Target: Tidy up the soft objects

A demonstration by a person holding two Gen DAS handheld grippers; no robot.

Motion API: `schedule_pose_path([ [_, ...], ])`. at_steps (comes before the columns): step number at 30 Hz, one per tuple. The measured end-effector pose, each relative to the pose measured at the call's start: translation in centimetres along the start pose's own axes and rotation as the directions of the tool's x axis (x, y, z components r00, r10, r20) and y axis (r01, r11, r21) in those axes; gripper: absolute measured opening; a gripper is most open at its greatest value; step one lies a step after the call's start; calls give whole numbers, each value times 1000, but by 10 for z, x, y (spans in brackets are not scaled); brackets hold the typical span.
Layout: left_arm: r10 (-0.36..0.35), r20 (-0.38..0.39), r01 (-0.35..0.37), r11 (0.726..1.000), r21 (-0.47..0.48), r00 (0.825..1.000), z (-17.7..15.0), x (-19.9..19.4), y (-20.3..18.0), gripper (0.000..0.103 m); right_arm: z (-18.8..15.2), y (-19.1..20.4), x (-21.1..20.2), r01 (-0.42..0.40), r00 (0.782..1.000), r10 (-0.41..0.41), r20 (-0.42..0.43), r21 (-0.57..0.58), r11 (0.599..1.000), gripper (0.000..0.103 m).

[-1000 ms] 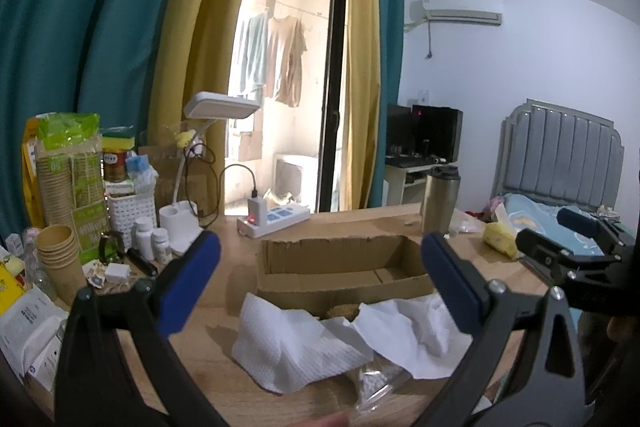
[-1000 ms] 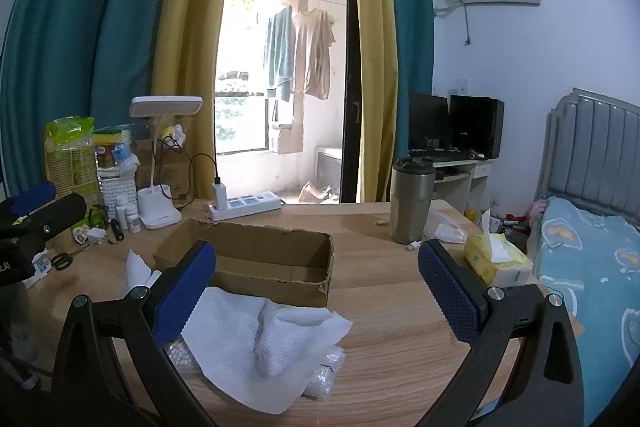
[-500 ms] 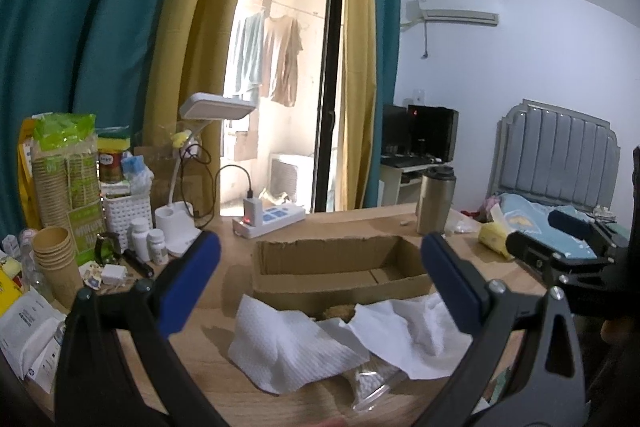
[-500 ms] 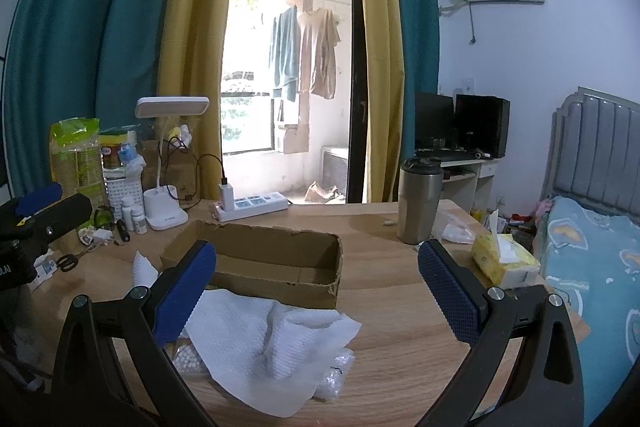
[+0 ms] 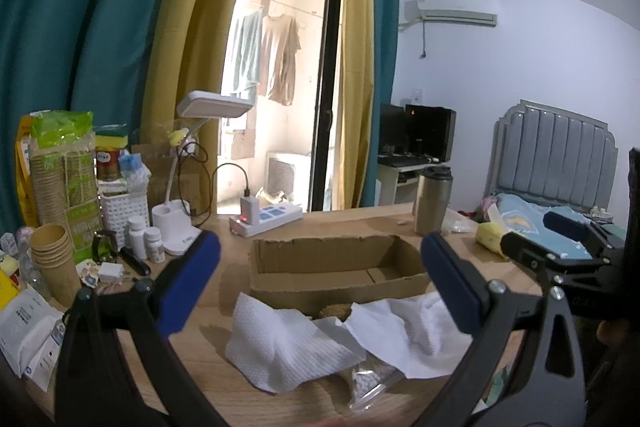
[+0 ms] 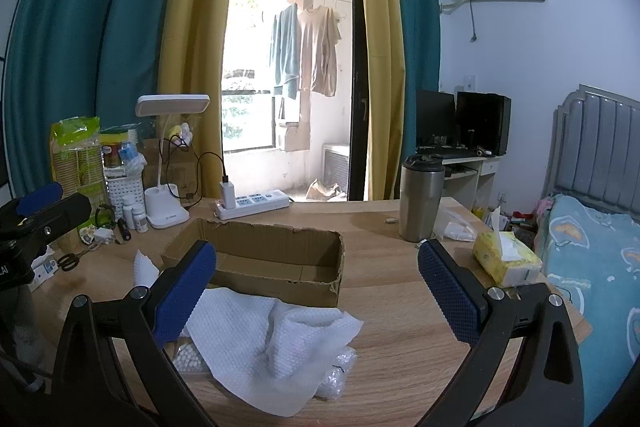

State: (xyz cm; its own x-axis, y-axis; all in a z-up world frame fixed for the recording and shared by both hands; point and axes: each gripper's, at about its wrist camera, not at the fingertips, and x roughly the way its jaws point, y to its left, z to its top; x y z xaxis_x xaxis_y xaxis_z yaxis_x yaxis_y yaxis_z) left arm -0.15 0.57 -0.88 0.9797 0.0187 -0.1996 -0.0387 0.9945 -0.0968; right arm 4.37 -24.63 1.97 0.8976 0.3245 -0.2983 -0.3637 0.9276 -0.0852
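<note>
My 2 grippers, left gripper and right gripper, gape empty above the paper towels, raised slightly since before.

White dimple-embossed paper towels, brown cardboard box just behind. Blue ribbed pads on black grippers. Right of box: steel tumbler, yellow tissue pack. Teal/mustard curtains behind.

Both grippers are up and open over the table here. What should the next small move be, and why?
Probably lower the right gripper onto the white paper towels and pinch a raised fold. Its fingers are open and empty, the towels lie crumpled just in front of the empty cardboard box, and the left gripper is also open, gripping nothing.
</note>
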Motion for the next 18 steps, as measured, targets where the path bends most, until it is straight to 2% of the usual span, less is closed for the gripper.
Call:
schedule_pose_path([
  [18, -3, -4, 3, 1000, -11, 1000, -4, -1, 5, 101, 0, 1, 0, -1, 1000, 1, -4, -2, 1000, 103],
])
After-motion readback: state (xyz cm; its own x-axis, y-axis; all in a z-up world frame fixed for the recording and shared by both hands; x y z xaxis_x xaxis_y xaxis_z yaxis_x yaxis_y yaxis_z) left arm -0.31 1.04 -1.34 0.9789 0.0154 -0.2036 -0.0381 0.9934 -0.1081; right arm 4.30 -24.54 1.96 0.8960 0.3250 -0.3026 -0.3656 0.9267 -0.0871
